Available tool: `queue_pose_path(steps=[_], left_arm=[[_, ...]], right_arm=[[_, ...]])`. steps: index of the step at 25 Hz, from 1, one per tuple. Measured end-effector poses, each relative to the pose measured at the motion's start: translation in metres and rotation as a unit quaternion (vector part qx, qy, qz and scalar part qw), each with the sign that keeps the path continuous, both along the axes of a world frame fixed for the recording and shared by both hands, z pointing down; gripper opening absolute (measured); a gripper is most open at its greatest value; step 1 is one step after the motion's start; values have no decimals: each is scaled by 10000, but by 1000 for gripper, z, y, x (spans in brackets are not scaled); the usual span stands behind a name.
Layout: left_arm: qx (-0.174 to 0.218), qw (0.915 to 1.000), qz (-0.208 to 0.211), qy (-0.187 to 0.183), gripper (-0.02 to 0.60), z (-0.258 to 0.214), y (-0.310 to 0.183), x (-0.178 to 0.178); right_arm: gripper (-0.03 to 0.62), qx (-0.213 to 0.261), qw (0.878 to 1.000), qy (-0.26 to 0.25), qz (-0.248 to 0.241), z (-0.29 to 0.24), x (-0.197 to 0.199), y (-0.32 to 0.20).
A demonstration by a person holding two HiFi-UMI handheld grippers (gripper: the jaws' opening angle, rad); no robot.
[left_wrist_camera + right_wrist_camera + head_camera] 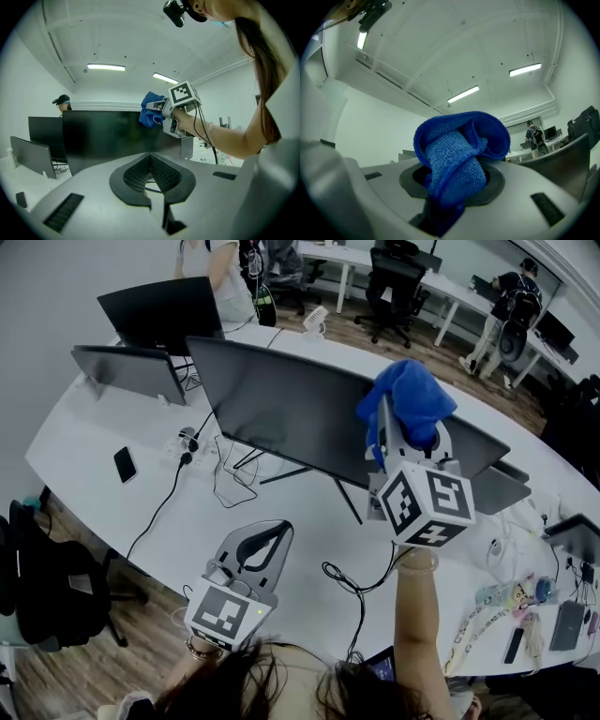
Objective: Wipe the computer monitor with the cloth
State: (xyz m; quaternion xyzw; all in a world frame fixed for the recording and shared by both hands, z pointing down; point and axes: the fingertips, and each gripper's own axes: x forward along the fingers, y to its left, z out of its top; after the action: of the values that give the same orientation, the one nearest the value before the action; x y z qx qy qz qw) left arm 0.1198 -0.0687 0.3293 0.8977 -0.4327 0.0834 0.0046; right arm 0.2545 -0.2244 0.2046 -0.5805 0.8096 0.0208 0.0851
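Blue microfibre cloth, bunched and nubbly, rides in the right gripper at the top edge of the wide black monitor in the head view. The screen stands on a thin-legged stand on a curved white bench. The left gripper hangs low in front of the screen, well apart from it. A dark phone, black cables and two smaller monitors share the bench; wood-look floor shows beyond its edge.

Only the left gripper view looks along that gripper's ribbed black fingers: they are clenched tip to tip with nothing between them. Past them the monitor's glossy dark face fills the middle. The cloth sits at its upper edge, held by the right gripper under its marker cube.

The right gripper view shows the grip itself: the cloth, folded into a looped wad, is pinched between the right gripper's fingers and spills over them. Behind it are a white ceiling and strip lights.
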Motion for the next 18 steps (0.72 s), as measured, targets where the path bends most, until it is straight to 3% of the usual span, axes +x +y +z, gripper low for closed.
queue_pose_path(steps=[8, 18], left_arm=[[5, 9998, 195, 76, 9, -5, -4, -16], [53, 9970, 763, 110, 9, -10, -12, -20]], right_arm=[[143, -25, 9991, -145, 396, 3, 11, 1], [143, -75, 9955, -67, 942, 3, 19, 6]])
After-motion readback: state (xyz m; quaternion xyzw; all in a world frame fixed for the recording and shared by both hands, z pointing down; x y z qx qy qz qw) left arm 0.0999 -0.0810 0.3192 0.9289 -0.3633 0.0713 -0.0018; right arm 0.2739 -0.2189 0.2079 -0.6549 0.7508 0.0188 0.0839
